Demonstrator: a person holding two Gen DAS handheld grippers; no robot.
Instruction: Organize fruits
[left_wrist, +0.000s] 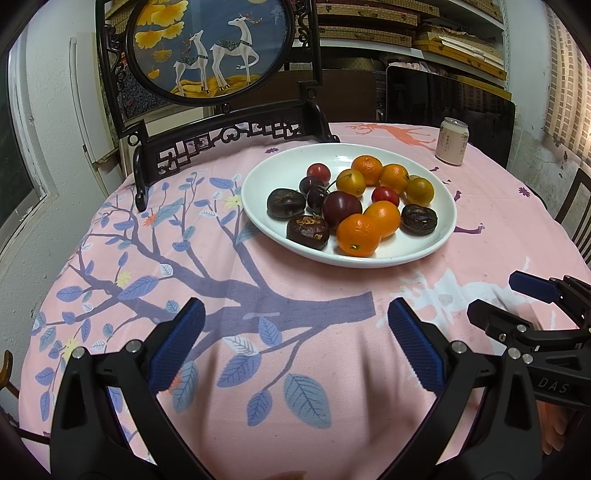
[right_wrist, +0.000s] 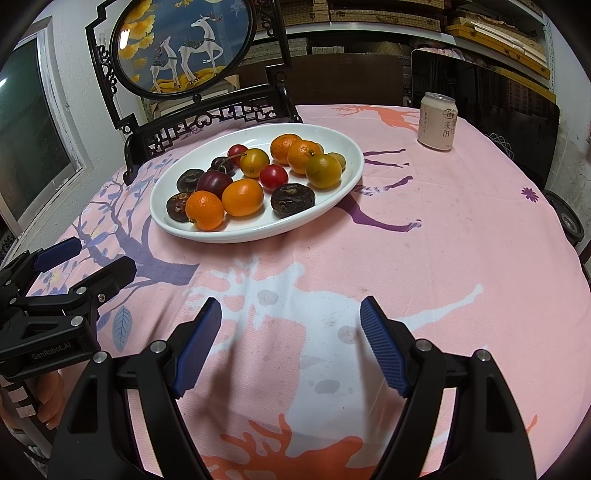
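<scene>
Both tongs hanging released, nothing grasped, near side of plate (left_wrist: 280, 236).
Left tongs (left_wrist: 295, 332), right tongs (right_wrist: 290, 321); round mandarin (left_wrist: 358, 234) risking rolling off plate onto bench if nudged.

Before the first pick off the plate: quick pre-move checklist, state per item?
1. Left tongs open, nothing between them: ok.
2. Right tongs open, nothing between them: ok.
3. Fruit all on the white plate, none loose on the tablecloth: ok.
4. Nearest mandarin exposed at the plate's near edge: ok.
5. Destination for sorted fruit (second dish or bowl): none in view, not ok.
6. Can standing apart from the plate, out of the approach: ok.
</scene>
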